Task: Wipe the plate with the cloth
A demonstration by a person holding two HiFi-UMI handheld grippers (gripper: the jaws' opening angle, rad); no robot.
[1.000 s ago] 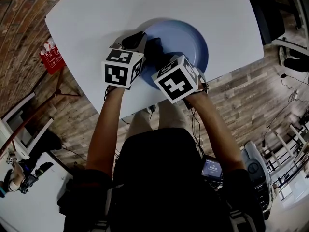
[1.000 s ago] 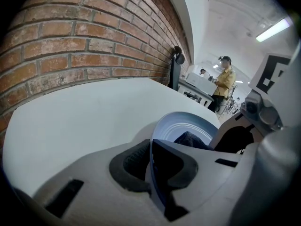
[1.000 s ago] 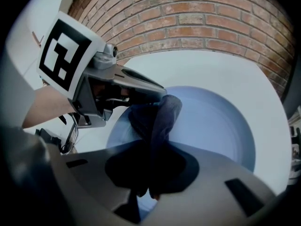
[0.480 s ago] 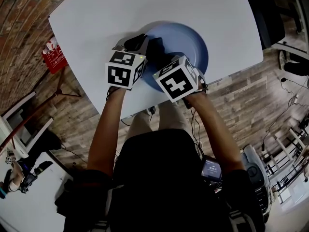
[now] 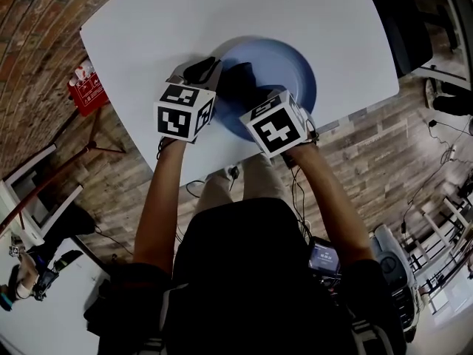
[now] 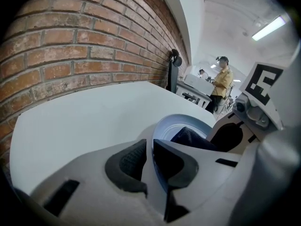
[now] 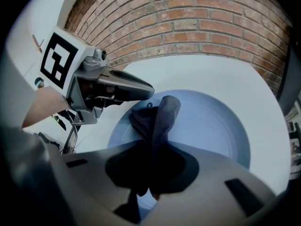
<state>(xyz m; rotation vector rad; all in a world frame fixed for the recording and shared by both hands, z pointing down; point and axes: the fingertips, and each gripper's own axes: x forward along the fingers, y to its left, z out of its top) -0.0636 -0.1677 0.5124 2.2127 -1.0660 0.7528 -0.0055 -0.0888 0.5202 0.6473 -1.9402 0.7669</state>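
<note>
Brick wall backed a white table (image 5: 148, 35), with the blue plate (image 5: 295, 65) lying near the person's edge. Seen from the head view, the left gripper (image 6: 149, 161) was clamped on the lip at the plate's 9 o'clock, likely to steady it. The right gripper (image 7: 150, 173) reached in from 6 o'clock, forearm low, jaws pinching the dark cloth (image 7: 157, 117), which rested on the plate's 8 o'clock side.

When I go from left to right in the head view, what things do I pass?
Red box → left gripper → cloth → bare side of the plate.
</note>
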